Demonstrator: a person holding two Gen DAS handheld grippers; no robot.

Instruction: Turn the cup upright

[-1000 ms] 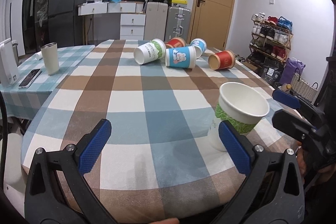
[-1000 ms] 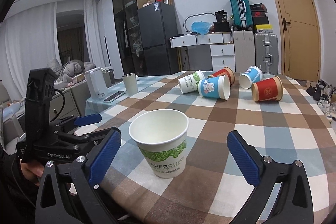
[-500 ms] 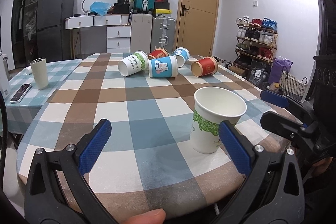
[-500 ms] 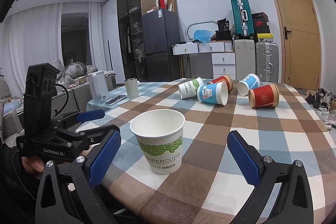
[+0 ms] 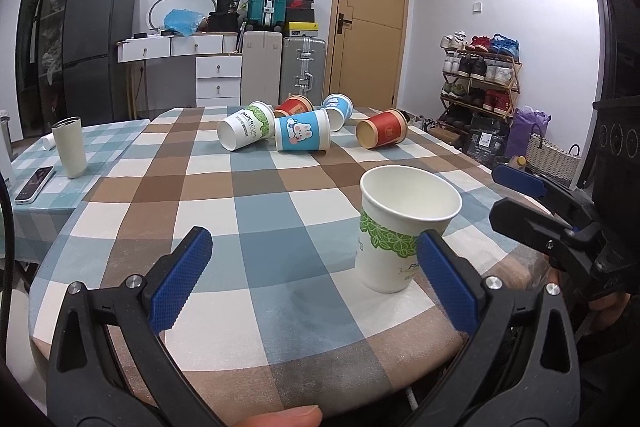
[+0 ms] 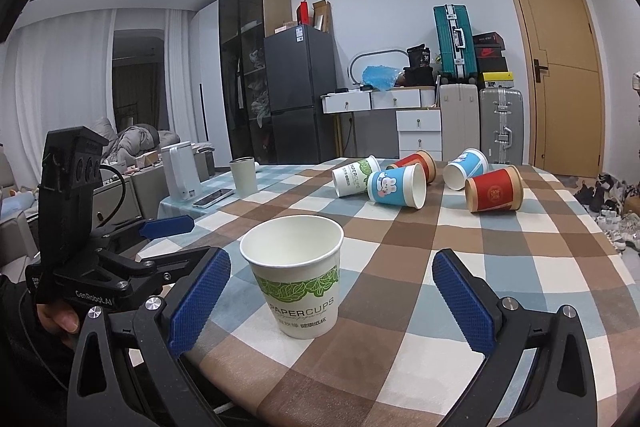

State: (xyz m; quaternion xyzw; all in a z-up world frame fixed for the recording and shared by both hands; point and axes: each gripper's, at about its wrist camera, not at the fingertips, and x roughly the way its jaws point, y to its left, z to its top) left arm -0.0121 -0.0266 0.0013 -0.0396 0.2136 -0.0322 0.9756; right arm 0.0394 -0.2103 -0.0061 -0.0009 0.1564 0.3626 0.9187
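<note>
Both tools released, cup upright on the bench.
The right tool (image 6: pixel 330 299) gapes around the cup (image 6: pixel 296 277) without touching; the left tool (image 5: pixel 316 279) gapes, the cup (image 5: pixel 404 227) by its right finger; five cups (image 6: pixel 400 183) lie tipped beyond.

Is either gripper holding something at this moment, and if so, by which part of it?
Nothing is held. Both the left gripper and the right gripper are open, and the white paper cup stands upright on the table, free of the pads.
</note>
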